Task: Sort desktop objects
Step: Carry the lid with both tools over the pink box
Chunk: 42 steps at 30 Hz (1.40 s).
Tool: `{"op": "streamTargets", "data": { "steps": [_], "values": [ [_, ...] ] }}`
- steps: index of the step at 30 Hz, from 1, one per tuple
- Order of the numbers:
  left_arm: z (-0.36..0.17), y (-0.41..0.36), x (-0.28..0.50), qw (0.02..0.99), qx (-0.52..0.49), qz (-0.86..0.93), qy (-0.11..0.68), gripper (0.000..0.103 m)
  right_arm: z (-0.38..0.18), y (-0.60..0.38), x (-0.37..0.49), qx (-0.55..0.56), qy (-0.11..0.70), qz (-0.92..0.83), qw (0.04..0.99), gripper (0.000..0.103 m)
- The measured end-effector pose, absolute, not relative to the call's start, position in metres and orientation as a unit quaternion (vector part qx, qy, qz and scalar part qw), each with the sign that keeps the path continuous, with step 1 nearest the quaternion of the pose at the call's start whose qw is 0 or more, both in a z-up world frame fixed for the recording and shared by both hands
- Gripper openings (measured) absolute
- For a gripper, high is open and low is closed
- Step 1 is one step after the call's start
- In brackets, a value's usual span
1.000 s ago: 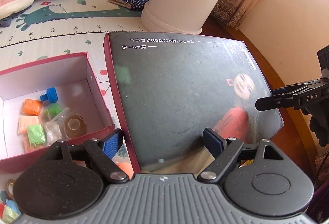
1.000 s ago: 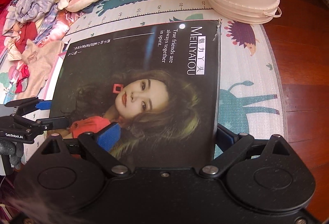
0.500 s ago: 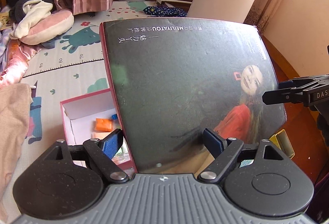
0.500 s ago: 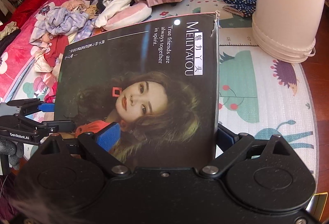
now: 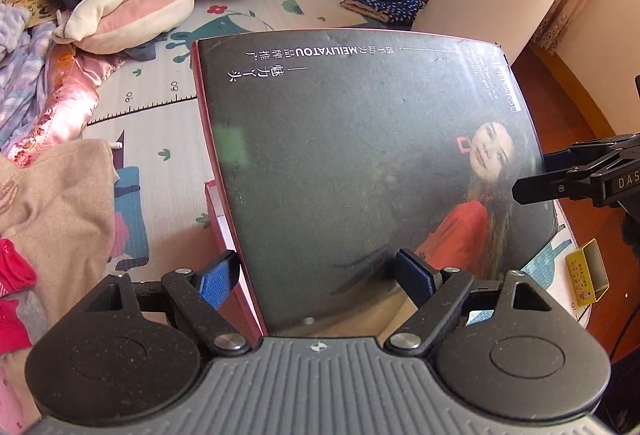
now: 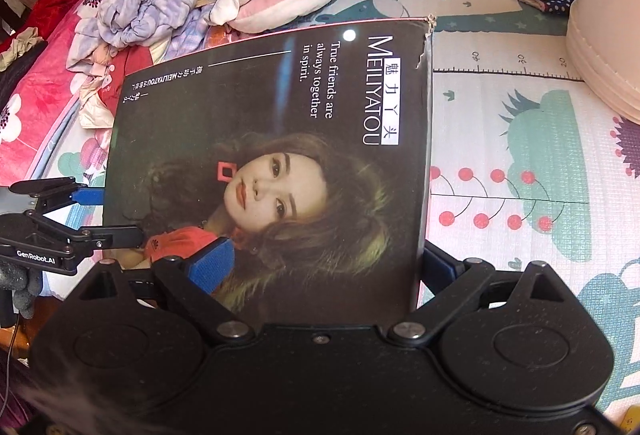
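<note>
Both the left hand-held gripper (image 5: 318,273) and the right hand-held gripper (image 6: 320,263) clamp the dark glossy cardboard box lid (image 5: 372,155), holding it tilted above the pink-edged white box (image 5: 219,213). Whether sorting is finishing or continuing cannot be told; the yellow small tin (image 5: 587,275) lies outside on the patterned worktop (image 5: 160,139).

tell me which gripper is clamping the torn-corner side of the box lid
The right gripper: the lid edge running down to its fingers has the frayed corner at its far end. The left gripper grips the adjoining edge.

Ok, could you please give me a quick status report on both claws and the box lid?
Left claw and right claw each shut on black box lid. Lid held up above play mat. Nothing blocking.
</note>
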<state>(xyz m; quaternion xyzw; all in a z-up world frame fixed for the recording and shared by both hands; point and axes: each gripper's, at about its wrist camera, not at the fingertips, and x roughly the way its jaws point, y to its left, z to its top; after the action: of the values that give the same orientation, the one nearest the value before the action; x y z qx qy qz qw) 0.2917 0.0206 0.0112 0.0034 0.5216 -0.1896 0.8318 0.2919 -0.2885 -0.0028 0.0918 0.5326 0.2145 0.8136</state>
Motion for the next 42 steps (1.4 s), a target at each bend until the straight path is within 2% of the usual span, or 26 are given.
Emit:
{"op": "streamTargets", "data": {
  "steps": [10, 19, 28, 42],
  "values": [
    [-0.059, 0.043, 0.323, 0.796, -0.037, -0.185, 0.575, 0.085, -0.058, -0.251, 0.321, 0.069, 0.601, 0.198, 0.772, 0.101],
    [-0.102, 0.046, 0.333, 0.767, -0.051, -0.185, 0.613, 0.085, -0.085, -0.244, 0.336, 0.066, 0.623, 0.19, 0.756, 0.101],
    [-0.121, 0.047, 0.343, 0.753, -0.05, -0.181, 0.631, 0.085, -0.106, -0.236, 0.344, 0.056, 0.637, 0.185, 0.746, 0.101],
    [-0.132, 0.045, 0.357, 0.75, -0.085, -0.163, 0.635, 0.085, -0.12, -0.257, 0.358, 0.11, 0.638, 0.156, 0.746, 0.101]
  ]
}}
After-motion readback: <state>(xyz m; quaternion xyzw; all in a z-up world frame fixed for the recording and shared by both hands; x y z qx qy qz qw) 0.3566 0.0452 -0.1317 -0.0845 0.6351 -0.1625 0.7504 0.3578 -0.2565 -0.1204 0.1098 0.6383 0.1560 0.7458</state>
